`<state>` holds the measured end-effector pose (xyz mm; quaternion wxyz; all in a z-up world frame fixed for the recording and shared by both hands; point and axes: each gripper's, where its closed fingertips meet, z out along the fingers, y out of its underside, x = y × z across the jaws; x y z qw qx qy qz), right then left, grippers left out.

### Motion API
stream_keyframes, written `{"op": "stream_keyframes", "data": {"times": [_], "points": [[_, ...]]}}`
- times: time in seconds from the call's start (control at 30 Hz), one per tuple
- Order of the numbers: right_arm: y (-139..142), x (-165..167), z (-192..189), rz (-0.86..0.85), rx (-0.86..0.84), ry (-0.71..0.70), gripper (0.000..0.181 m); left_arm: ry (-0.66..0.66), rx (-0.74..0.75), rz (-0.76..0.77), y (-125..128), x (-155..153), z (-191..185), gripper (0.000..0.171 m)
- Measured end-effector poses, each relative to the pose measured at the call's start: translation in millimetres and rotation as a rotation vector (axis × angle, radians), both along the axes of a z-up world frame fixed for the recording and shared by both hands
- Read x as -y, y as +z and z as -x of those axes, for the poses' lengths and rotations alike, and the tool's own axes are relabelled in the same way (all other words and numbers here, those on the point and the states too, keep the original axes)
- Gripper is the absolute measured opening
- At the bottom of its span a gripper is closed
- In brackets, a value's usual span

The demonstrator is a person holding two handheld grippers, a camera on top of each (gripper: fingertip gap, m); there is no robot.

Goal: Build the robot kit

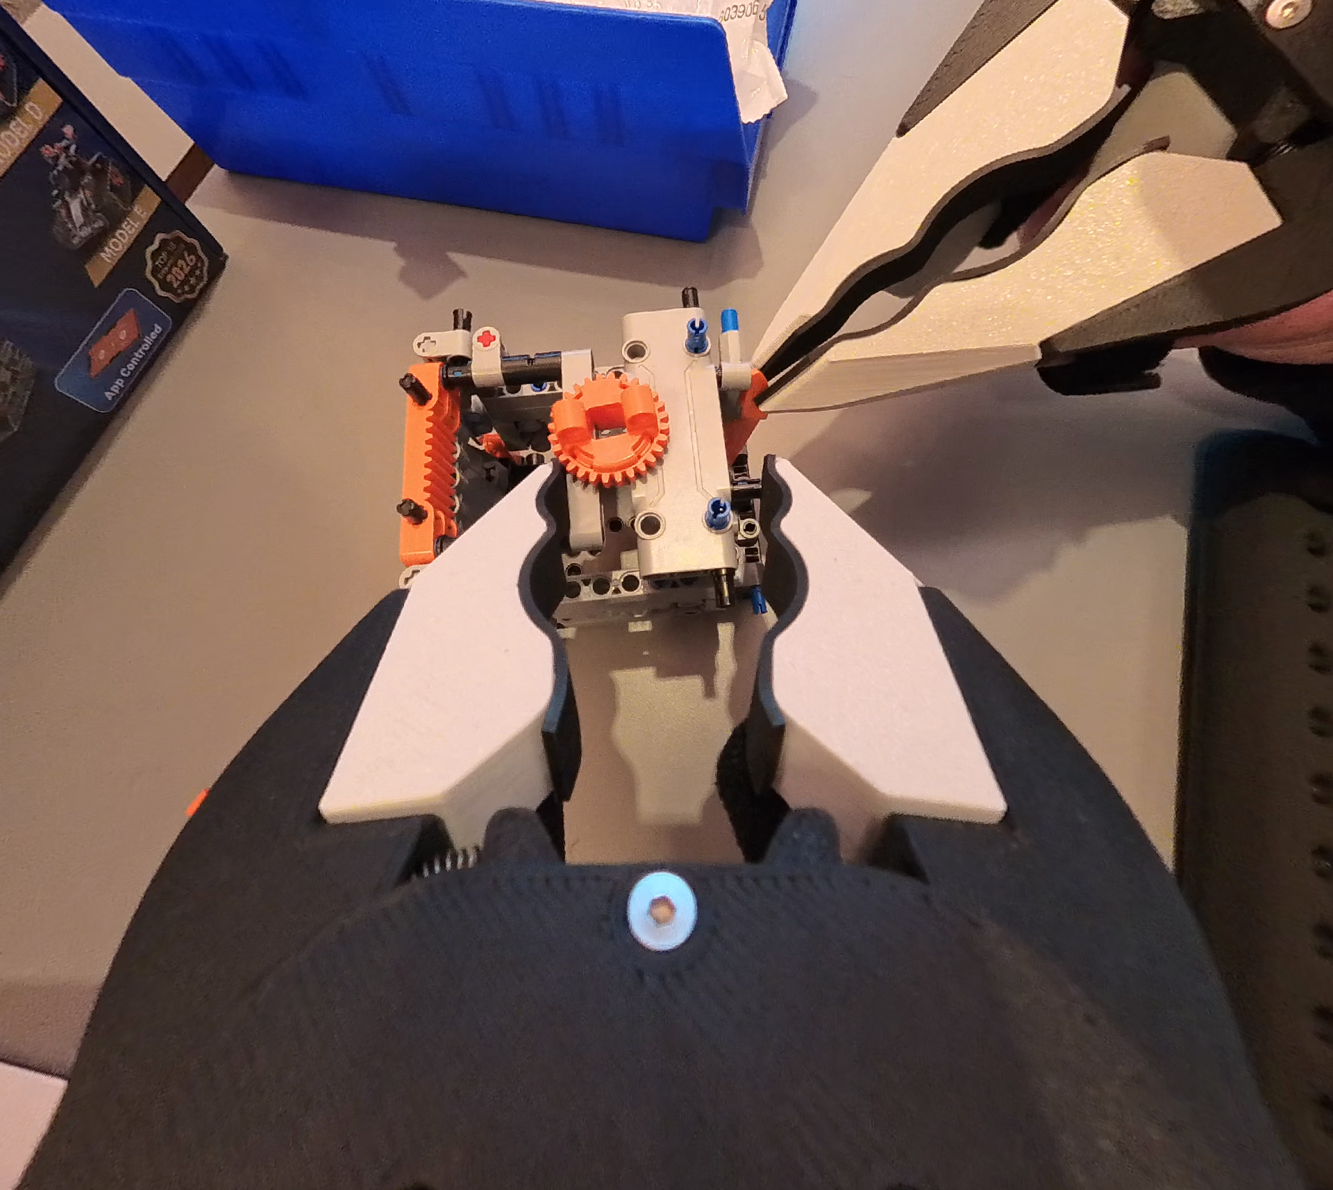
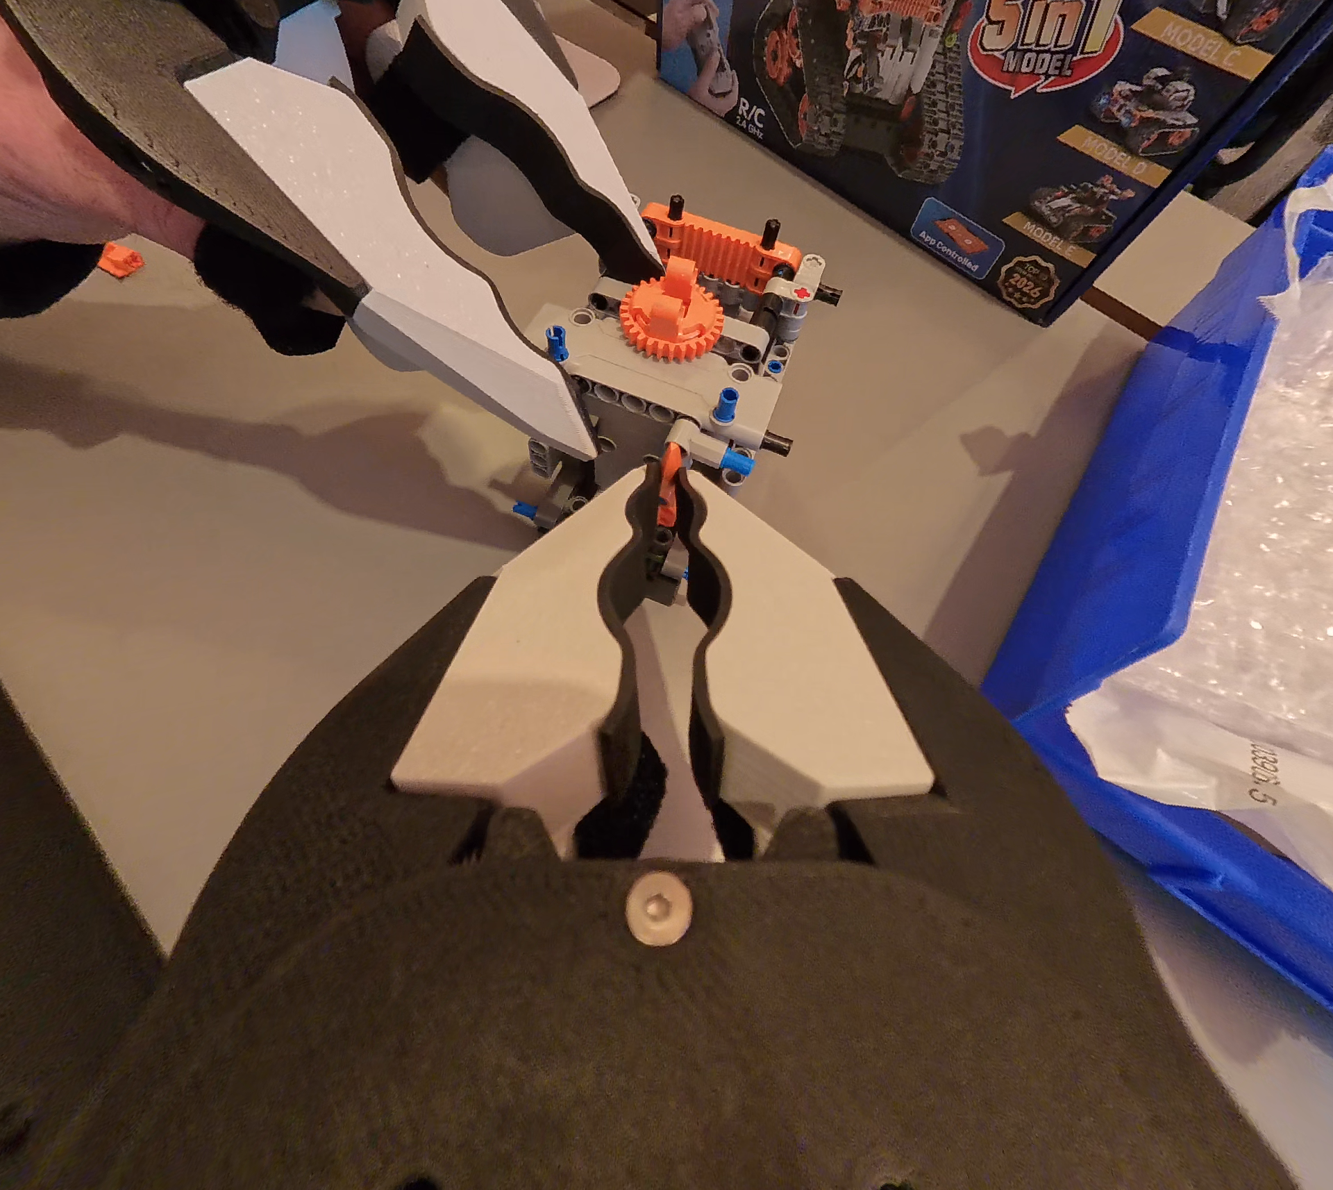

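Observation:
A grey brick assembly (image 1: 678,434) stands on the grey table, with an orange gear (image 1: 609,423) on top and an orange toothed rack (image 1: 429,463) on its left side. My left gripper (image 1: 660,470) has its two fingers against opposite sides of the assembly's near end and grips it. It also shows in the right wrist view (image 2: 613,355), straddling the assembly (image 2: 649,391). My right gripper (image 2: 669,486) is shut on a thin orange piece (image 2: 672,459) at the assembly's side, under a grey connector. In the left wrist view its tips (image 1: 757,380) meet that orange piece (image 1: 743,427).
A blue bin (image 1: 433,95) with clear plastic bags stands behind the assembly and shows in the right wrist view (image 2: 1125,564). A printed toy box (image 2: 1010,37) stands beside it. A small orange part (image 2: 119,259) lies on the table. A dark mat (image 1: 1262,686) lies at the right.

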<state>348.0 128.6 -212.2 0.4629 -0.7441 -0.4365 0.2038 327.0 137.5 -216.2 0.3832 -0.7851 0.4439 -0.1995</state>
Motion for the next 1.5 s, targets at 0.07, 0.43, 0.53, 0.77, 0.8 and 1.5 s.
{"op": "stream_keyframes", "data": {"times": [0.07,0.43,0.53,0.77,0.8,1.5], "points": [[0,-1,-1,0.000,0.005,-0.009,0.001,-0.003,0.010,0.011,0,0,0,0.051],[0,-5,0,-0.001,0.139,0.077,0.000,-0.025,-0.011,-0.004,0,-1,2,0.051],[0,-4,0,0.041,0.130,0.117,0.001,-0.031,-0.025,-0.008,-1,-1,2,0.050],[17,5,-9,-0.034,0.001,0.218,0.027,-0.142,-0.041,0.024,0,12,0,0.050],[17,5,-7,-0.038,0.002,0.236,0.034,-0.169,-0.043,0.032,0,15,-1,0.050],[16,17,3,0.098,-0.070,0.519,0.029,-0.331,-0.056,0.043,0,31,-3,0.050]]}}
